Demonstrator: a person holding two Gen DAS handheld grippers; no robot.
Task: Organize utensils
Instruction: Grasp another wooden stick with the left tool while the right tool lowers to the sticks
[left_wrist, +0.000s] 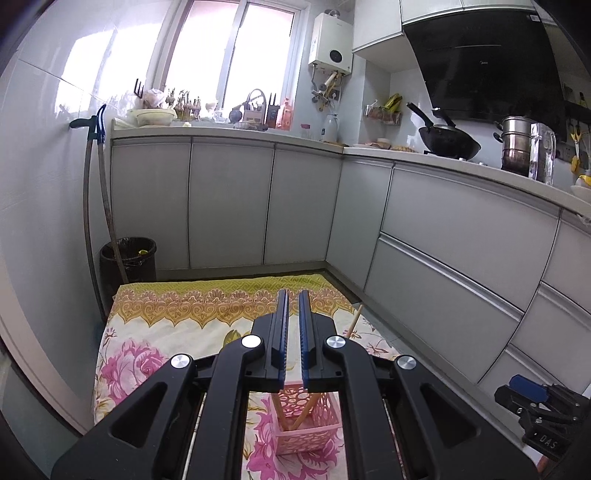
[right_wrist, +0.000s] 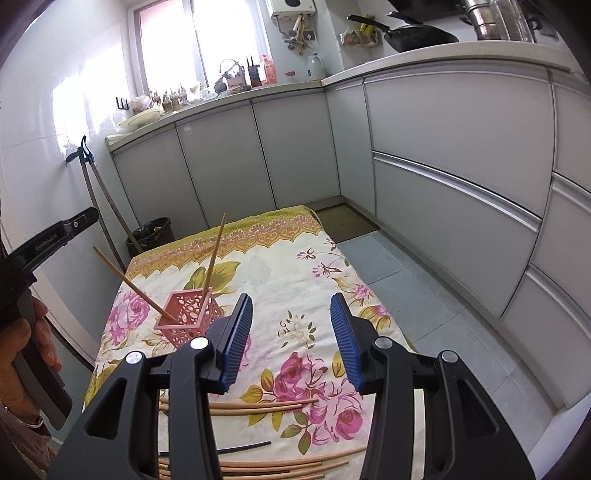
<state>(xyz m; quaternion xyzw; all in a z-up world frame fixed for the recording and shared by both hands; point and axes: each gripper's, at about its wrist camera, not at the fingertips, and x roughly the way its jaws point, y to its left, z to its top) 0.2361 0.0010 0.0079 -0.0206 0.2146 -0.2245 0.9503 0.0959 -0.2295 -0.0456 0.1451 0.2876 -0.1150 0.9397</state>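
On the flowered cloth covering the table, a pink openwork basket is standing upright, near the cloth's left side in the right wrist view. Two wooden chopsticks are leaning inside it: one chopstick is rising steeply toward the far end, and the other chopstick is slanting out to the left. More loose chopsticks are lying flat on the cloth at the near end, under the right tool, together with a thin black stick.

The right tool is hovering above the cloth with its blue pads standing partly apart and nothing between them; the basket is sitting just beyond its left finger.

The left tool is hanging directly above the basket, pointing toward the far cabinets, its blue pads nearly together with only a narrow slit showing and nothing visibly gripped there. Below it, the two sticks are leaning in the basket, and one chopstick tip is showing past its right finger.

A hand is gripping the left tool's handle at the left edge of the right wrist view. Beyond the table, a black bin is standing by the wall, and grey cabinets are running beneath a counter holding a wok.
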